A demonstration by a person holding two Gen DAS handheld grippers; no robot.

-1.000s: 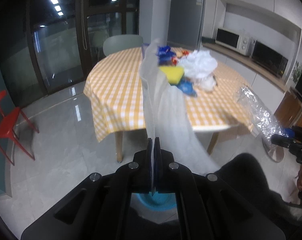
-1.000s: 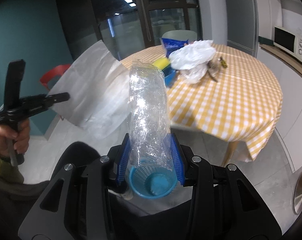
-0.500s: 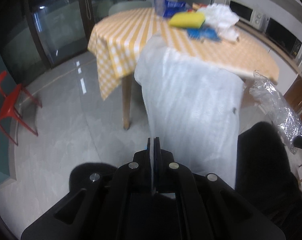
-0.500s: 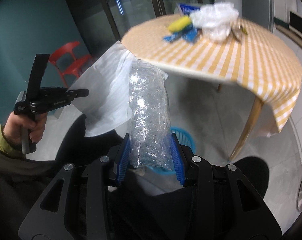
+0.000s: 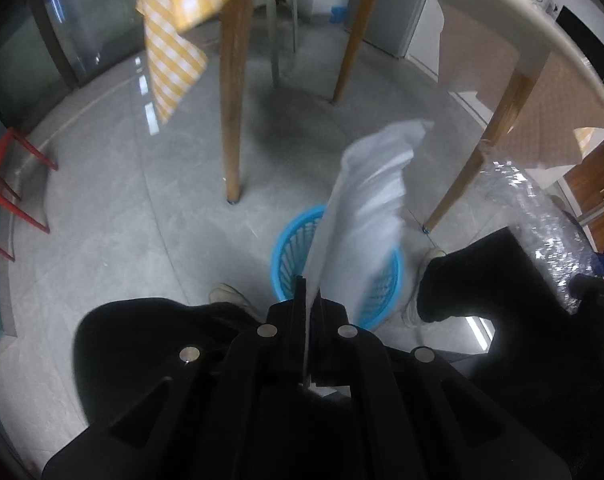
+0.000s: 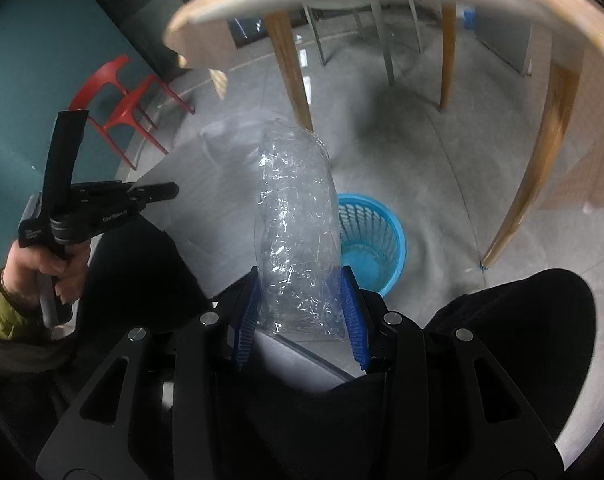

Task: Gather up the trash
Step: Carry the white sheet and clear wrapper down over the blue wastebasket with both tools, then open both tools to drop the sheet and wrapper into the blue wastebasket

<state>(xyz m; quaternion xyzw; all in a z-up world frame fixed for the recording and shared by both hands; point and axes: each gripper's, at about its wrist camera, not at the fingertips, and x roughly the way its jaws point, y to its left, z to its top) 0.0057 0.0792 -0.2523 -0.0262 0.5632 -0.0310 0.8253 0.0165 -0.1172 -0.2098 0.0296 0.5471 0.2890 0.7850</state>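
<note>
From the left wrist view we look steeply down at the grey floor. Our left gripper (image 5: pixel 309 292) has its jaws pressed fully together on the edge of a white sheet (image 5: pixel 368 216), which rises from the fingertips and flutters, blurred, up and to the right. Directly beyond the fingertips stands a blue basket (image 5: pixel 291 246) on the floor, partly hidden behind the sheet. It sits between our two shoes, with our dark trouser legs (image 5: pixel 498 280) on either side. Above the basket we see the underside of the table (image 5: pixel 514 26), its wooden legs and a hanging corner of the yellow checked cloth (image 5: pixel 169 40). At the right edge a crinkled clear plastic wrap (image 5: pixel 542 232) shows, with the tip of the other gripper beneath it.

From the right wrist view we also point down at the floor. Our right gripper (image 6: pixel 302 312) stands partly closed, its blue pads pinching the lower end of the clear plastic wrap (image 6: pixel 295 232), which stands up from the jaws. The blue basket (image 6: pixel 386 232) lies just behind and to the right of the wrap, open and upright. At the left, our left hand (image 6: pixel 49 268), in a green sleeve, grips the handle of the left gripper (image 6: pixel 169 190), tilted with its tip towards the middle, the white sheet (image 6: pixel 205 184) trailing from it. A red chair (image 6: pixel 121 100) stands by the teal wall.
</note>
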